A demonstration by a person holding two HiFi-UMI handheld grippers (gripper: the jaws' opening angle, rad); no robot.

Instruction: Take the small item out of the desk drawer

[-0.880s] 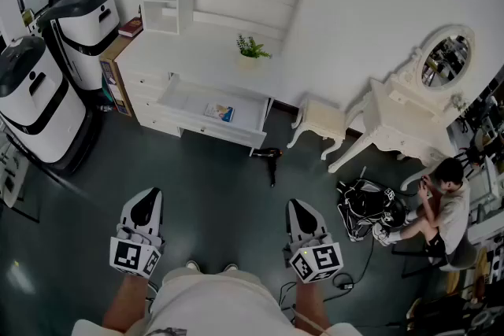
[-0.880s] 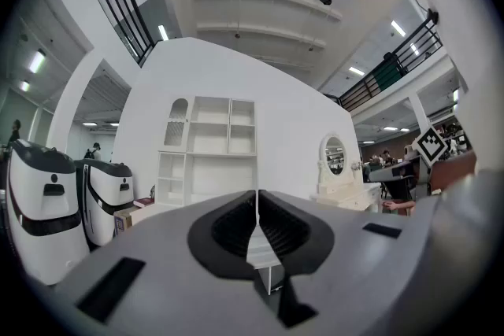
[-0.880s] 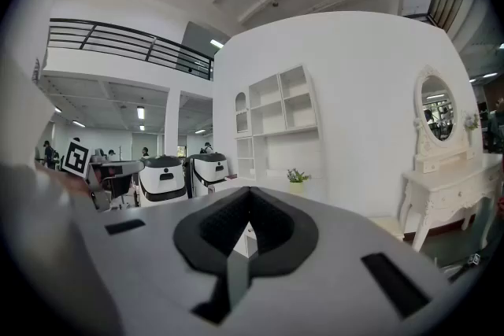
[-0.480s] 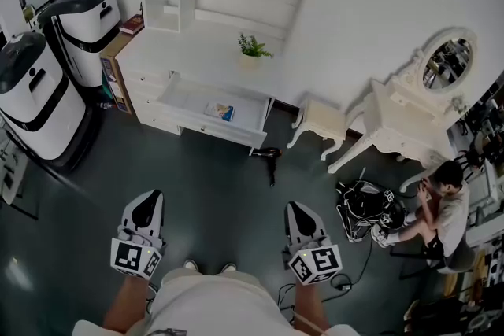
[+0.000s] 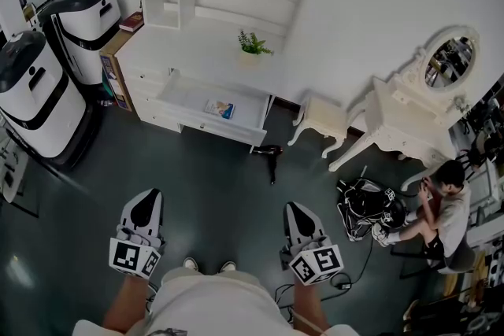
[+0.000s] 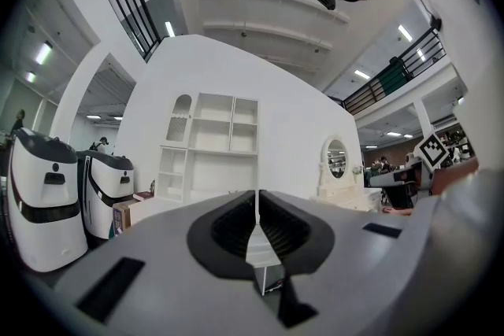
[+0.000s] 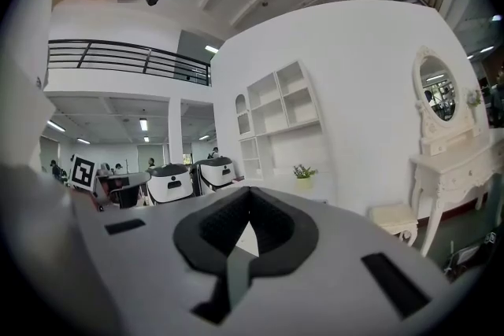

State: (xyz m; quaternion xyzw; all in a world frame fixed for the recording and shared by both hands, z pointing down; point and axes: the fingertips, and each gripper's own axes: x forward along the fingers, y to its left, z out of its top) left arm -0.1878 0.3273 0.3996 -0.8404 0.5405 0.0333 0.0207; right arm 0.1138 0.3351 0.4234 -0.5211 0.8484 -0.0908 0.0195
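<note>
Left gripper (image 5: 146, 201) and right gripper (image 5: 297, 210), both clenched and empty, are held level in front of the person. The small blue-and-white item (image 5: 221, 109) lies in the open desk drawer (image 5: 206, 124), at 12 o'clock, well apart from both grippers.

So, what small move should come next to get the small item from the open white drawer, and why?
Probably step forward toward the white desk drawer. It stands open with the small blue-and-white item inside, but dark floor separates it from the left gripper and right gripper, both shut, empty and held near the body.
</note>
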